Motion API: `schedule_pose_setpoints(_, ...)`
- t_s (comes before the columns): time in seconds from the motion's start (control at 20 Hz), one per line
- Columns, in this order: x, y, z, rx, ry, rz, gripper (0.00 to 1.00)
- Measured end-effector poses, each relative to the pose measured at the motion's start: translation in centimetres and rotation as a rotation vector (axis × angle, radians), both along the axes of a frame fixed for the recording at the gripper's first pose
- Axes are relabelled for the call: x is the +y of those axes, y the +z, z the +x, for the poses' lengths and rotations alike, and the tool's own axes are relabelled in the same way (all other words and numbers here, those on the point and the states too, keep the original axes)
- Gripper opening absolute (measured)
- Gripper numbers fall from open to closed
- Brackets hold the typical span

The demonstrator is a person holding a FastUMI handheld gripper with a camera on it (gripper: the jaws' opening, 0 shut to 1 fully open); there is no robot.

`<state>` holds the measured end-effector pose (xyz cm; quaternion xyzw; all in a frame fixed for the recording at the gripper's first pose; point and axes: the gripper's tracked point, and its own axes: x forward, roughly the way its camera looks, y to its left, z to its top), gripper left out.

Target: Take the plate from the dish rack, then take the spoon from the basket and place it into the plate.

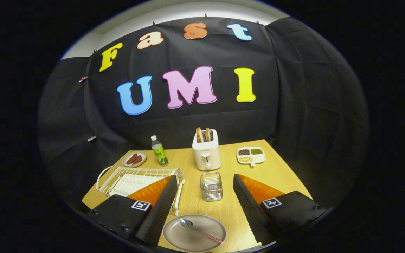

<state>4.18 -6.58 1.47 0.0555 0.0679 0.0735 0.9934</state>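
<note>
Since the spoon (pixel 199 231) is lying in the plate (pixel 174 236), I'm holding the gripper (pixel 202 225) wide, empty above them.

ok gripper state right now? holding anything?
Gripper: open, fingers spread and empty; the plate with the spoon on it lies between them.

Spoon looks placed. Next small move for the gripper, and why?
Probably just back the gripper up and away, keeping it open. The spoon already lies in the plate on the table, between the spread fingers, which touch neither. The basket just ahead looks empty, and the dish rack holds no plate, so nothing seems left to grasp.
</note>
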Motion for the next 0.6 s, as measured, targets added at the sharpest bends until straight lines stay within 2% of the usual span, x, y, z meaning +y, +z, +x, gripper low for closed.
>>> schedule_pose_setpoints(0.3,-1.4,4.3,-3.4,-0.108,-0.113,0.039,0.98)
schedule_pose_setpoints(0.6,-2.2,6.7,-5.0,-0.165,-0.16,0.041,0.98)
